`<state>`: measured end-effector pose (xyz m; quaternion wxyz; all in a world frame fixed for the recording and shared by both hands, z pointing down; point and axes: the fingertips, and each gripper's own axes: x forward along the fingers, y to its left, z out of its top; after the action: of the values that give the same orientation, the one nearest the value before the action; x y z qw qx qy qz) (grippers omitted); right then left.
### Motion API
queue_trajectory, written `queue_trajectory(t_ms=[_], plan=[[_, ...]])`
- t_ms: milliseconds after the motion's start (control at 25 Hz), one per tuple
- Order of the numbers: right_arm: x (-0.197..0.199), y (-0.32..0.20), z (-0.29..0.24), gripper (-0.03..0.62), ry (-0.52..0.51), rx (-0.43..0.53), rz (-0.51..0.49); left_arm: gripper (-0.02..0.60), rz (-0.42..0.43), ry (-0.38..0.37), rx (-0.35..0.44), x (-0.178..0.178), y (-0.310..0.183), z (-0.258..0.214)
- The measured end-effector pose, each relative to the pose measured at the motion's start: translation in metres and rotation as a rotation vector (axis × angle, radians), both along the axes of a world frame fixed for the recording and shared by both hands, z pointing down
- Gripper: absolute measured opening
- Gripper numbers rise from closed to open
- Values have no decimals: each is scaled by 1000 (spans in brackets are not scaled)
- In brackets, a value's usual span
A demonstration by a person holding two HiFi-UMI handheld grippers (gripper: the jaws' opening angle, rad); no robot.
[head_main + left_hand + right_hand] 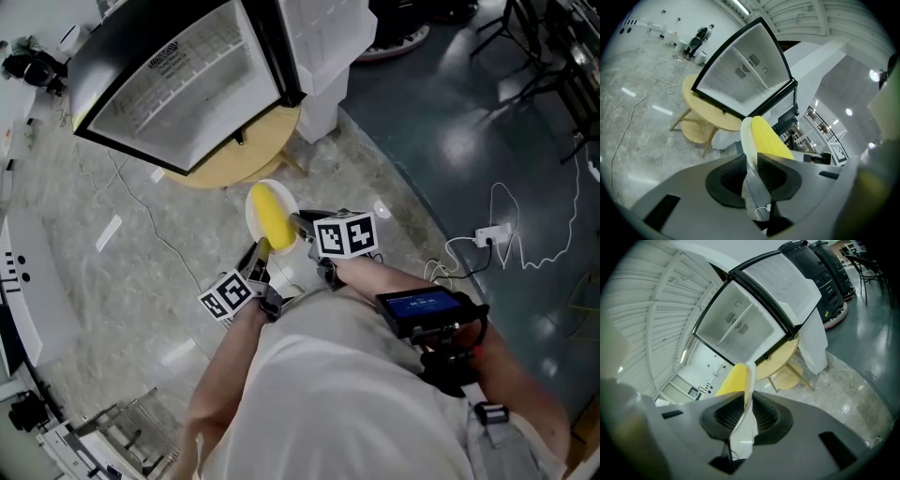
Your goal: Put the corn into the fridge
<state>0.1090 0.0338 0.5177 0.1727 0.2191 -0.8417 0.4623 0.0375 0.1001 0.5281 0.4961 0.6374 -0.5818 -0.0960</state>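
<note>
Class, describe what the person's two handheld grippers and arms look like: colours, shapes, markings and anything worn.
The left gripper and right gripper each carry a white cube with black square markers. Seen close, the bodies are smooth grey plastic with black ribbed pads on the tongs. The person wears a pale top and a black device with a blue screen on the right arm.

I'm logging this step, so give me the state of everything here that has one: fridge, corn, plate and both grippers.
fridge: door open, standing on the round wooden table.
corn: lying on the plate, not yet in the fridge.
plate: held in the air by its rim, from two sides.
left gripper: shut on the plate's rim.
right gripper: shut on the plate's rim.
</note>
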Motion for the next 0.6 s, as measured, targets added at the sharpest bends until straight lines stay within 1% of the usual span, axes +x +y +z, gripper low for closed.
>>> queue_trajectory(t_ms=[120, 400, 520, 600], plan=[[6, -10, 1, 57, 6, -4, -19, 69, -21, 0, -1, 6, -10, 1], [-13, -22, 3, 57, -4, -26, -73, 69, -83, -16, -29, -10, -15, 0], [-24, -23, 6, 57, -7, -35, -95, 69, -89, -42, -42, -21, -16, 3], [-28, -28, 7, 57, 8, -23, -107, 69, -90, -43, -47, -25, -20, 5]])
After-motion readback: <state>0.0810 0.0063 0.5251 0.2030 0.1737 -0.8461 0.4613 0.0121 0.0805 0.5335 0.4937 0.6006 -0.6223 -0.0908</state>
